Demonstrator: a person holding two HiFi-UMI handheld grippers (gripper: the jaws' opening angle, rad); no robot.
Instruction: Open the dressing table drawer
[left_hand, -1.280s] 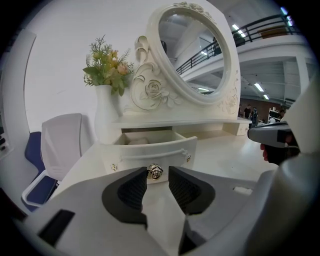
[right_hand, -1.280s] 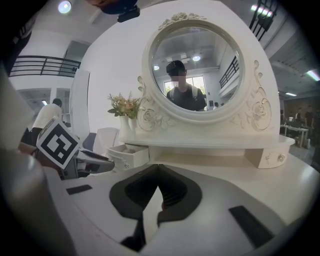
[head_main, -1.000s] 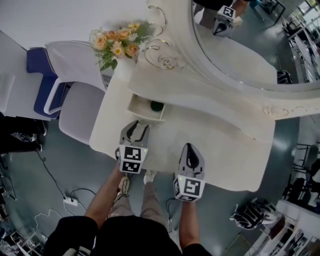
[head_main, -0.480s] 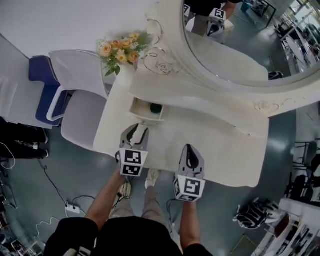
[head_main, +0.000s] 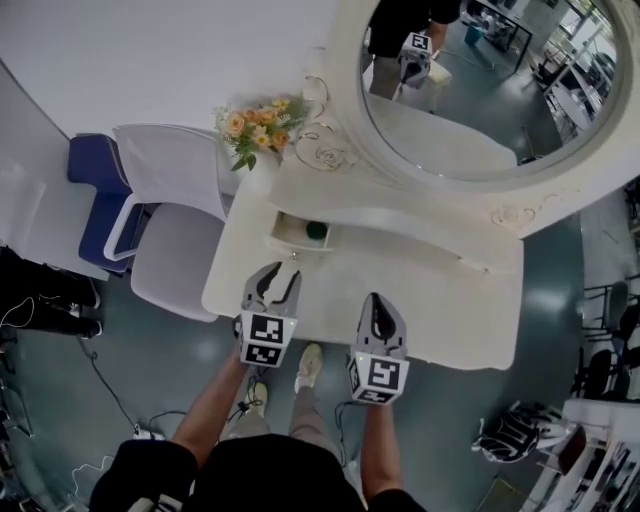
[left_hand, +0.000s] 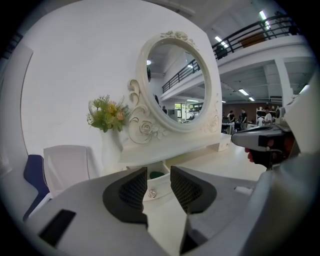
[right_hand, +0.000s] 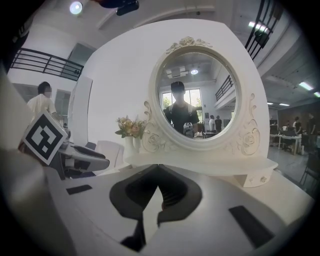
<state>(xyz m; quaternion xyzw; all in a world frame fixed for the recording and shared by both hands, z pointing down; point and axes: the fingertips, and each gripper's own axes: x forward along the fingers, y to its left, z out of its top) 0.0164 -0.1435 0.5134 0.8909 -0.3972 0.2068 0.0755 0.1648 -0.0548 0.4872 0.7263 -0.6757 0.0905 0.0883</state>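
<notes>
Head view first: your left gripper (head_main: 278, 275) hovers over the dressing table (head_main: 440, 305) with its jaws apart and nothing in them. The drawer (head_main: 292, 232) sits just ahead of its tips, already slid out far enough that you can see a dark green thing (head_main: 316, 230) inside. Your right gripper (head_main: 377, 306) hangs beside the left one over bare tabletop. The drawer is off to its front-left, well apart from it.

Left gripper view: there's a clear gap between the jaws, and the drawer's little knob (left_hand: 152, 193) lines up right in that gap. It's past the tips though, so nothing's touching it and nothing's held.

Right gripper view: the jaws are pinched together on nothing and point straight at the mirror (right_hand: 197, 95). This one isn't doing any work here.

Progress-wise, I'd say you're basically there, since the drawer is out and the inside shows. I can't tell whether it has more travel left. If it does, you'd close the left jaws on that knob dead ahead and pull toward yourself.
</notes>
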